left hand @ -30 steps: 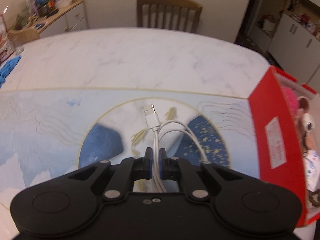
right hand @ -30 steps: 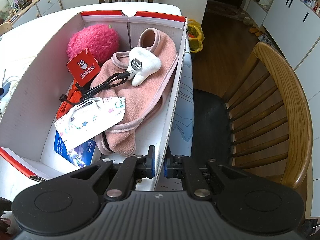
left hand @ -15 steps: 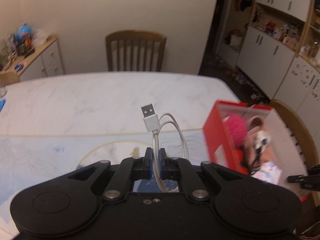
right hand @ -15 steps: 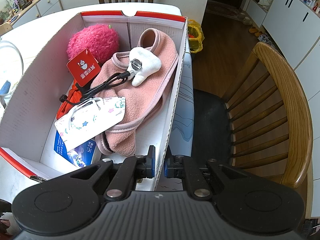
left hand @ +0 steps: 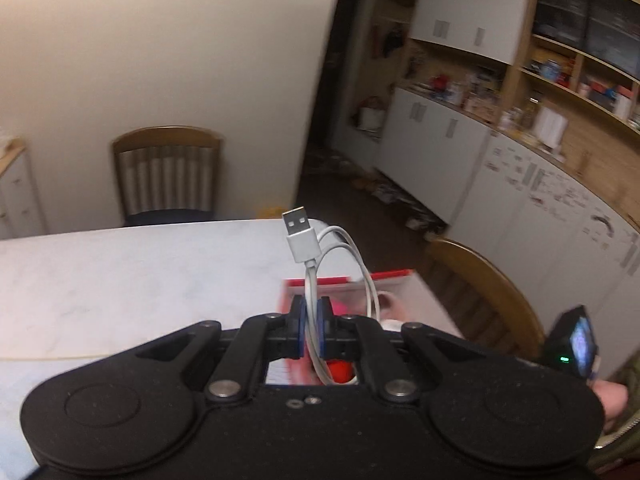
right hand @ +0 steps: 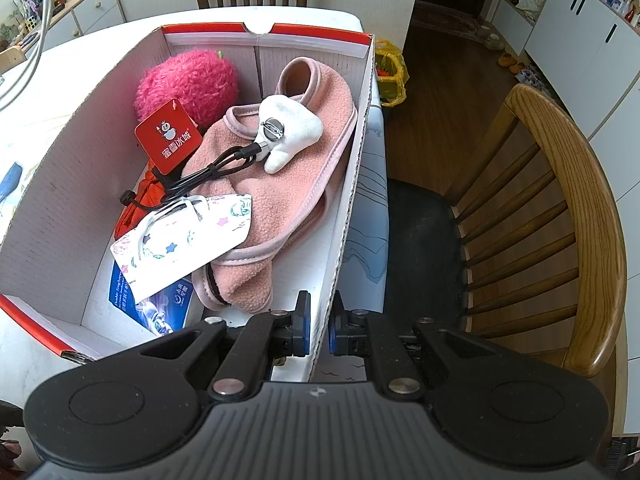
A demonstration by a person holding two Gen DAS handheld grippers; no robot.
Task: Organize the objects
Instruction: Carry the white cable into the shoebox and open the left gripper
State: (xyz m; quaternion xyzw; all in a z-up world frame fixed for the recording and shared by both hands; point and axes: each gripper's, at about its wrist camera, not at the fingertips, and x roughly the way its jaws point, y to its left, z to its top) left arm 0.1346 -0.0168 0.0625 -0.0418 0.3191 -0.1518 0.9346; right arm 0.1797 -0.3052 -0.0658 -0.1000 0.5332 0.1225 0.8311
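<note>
You are at a white marble-look table [left hand: 132, 276] in a room with white cupboards and open wooden shelves [left hand: 520, 92]; the shelf contents are too blurred to name. A slatted wooden chair [left hand: 168, 176] stands beyond the table's far edge, well ahead of your left jaws.

Your left gripper [left hand: 311, 334] is clamped on a coiled white USB cable [left hand: 320, 256]: the strands run between the blue pads, the silver plug sticks up ahead of the jaws and a loop hangs to their right. Below and just beyond those jaws lies the red-rimmed white cardboard box [right hand: 362, 152], mostly hidden in that view by the gripper body and smeared by motion. At the right edge, a hand [left hand: 610, 396] is cut off.

Your right gripper [right hand: 319, 330] is pinched on the box's right wall, one pad inside, one outside. Ahead and left of those jaws, inside the box, are a pink fleece garment [right hand: 280, 184], a white tooth-shaped plush [right hand: 288, 128] with a black cord [right hand: 208, 172] on it, a fluffy magenta plush ball [right hand: 188, 84] with a red tag [right hand: 168, 136], a patterned face mask [right hand: 180, 244], an orange item half buried, and a blue packet [right hand: 148, 308] underneath. A curved wooden armchair [right hand: 560, 220] sits to the jaws' right.
</note>
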